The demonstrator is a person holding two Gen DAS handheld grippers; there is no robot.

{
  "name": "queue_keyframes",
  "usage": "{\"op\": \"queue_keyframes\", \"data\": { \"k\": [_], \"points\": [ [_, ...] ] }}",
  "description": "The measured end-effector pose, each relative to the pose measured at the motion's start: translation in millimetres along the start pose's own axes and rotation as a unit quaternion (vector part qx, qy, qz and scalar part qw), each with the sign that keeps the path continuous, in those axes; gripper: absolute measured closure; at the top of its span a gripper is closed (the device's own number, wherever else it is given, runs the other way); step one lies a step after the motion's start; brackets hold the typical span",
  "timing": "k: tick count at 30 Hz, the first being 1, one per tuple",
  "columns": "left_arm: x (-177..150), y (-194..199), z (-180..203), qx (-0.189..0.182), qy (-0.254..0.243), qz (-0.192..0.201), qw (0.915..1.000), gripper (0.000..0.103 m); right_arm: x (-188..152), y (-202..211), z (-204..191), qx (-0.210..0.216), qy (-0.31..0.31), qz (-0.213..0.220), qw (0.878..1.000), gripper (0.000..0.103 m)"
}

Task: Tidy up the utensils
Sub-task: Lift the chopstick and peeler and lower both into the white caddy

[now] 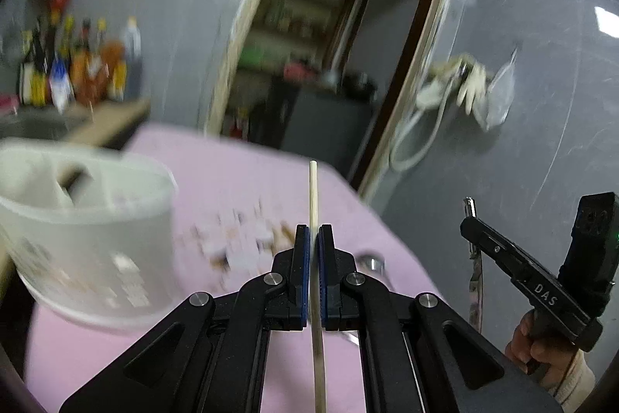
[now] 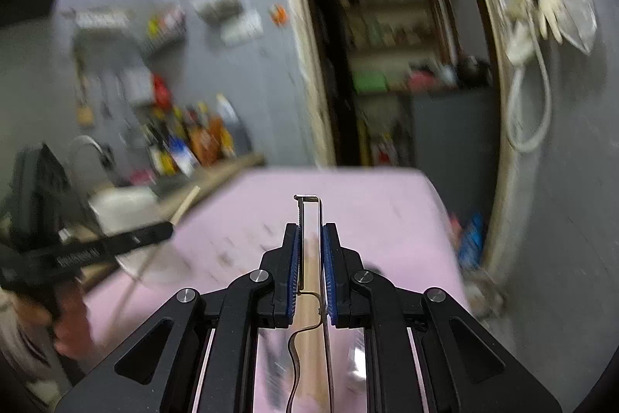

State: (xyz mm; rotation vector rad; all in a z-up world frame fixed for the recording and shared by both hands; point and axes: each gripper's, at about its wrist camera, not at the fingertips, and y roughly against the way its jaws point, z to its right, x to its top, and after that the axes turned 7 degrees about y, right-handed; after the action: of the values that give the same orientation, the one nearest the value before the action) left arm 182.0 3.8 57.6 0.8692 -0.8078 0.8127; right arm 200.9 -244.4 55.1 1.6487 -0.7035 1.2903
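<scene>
My left gripper (image 1: 314,229) is shut on a thin wooden chopstick (image 1: 313,188) that sticks out ahead of the pads, above the pink tablecloth (image 1: 240,180). A white plastic utensil holder (image 1: 89,219) with inner dividers stands close on the left. My right gripper (image 2: 309,227) is shut on a shiny flat metal utensil (image 2: 311,211) with a small hook at its tip. In the left wrist view the right gripper (image 1: 470,225) hangs at the right with the utensil's handle (image 1: 476,285) dangling below it. The left gripper (image 2: 168,229) and its chopstick (image 2: 185,204) appear blurred at the left of the right wrist view.
Several sauce bottles (image 1: 77,64) stand on a counter at the back left, beside a sink faucet (image 2: 89,146). A dark doorway (image 1: 332,45) opens behind the table. Small scattered bits (image 1: 240,242) and a round metal piece (image 1: 371,264) lie on the cloth.
</scene>
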Motion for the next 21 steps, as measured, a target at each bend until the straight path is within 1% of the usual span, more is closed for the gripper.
{"op": "queue_keyframes", "data": {
  "k": [3,5,8,9,12,13,15,17,19,21],
  "points": [
    [24,22,-4,0.003,-0.008,0.056,0.9984,0.101,25,-5,-25,0.031,0.01,0.057,0.998,0.093],
    [39,33,-13,0.013,-0.008,0.087,0.9961,0.101,40,-10,-41,0.053,0.014,0.088,0.995,0.093],
    [62,52,-38,0.027,0.004,0.126,0.9916,0.101,63,-26,-70,0.095,0.011,0.132,0.987,0.093],
    [70,58,-52,0.035,0.012,0.144,0.9889,0.101,71,-35,-79,0.111,0.007,0.145,0.983,0.093],
    [88,70,-83,0.061,0.03,0.183,0.9808,0.101,91,-60,-101,0.157,-0.018,0.167,0.973,0.093],
    [95,74,-96,0.072,0.04,0.198,0.9768,0.101,98,-73,-111,0.171,-0.026,0.175,0.969,0.093],
    [104,84,-121,0.085,0.06,0.215,0.9711,0.101,109,-87,-124,0.182,-0.031,0.191,0.964,0.093],
    [112,89,-145,0.096,0.081,0.229,0.9652,0.101,117,-101,-136,0.188,-0.034,0.198,0.961,0.093],
    [116,87,-163,0.106,0.101,0.244,0.9588,0.101,118,-119,-147,0.188,-0.041,0.196,0.962,0.093],
    [117,88,-177,0.107,0.12,0.252,0.9543,0.101,115,-126,-152,0.184,-0.044,0.195,0.962,0.093]
  ]
}}
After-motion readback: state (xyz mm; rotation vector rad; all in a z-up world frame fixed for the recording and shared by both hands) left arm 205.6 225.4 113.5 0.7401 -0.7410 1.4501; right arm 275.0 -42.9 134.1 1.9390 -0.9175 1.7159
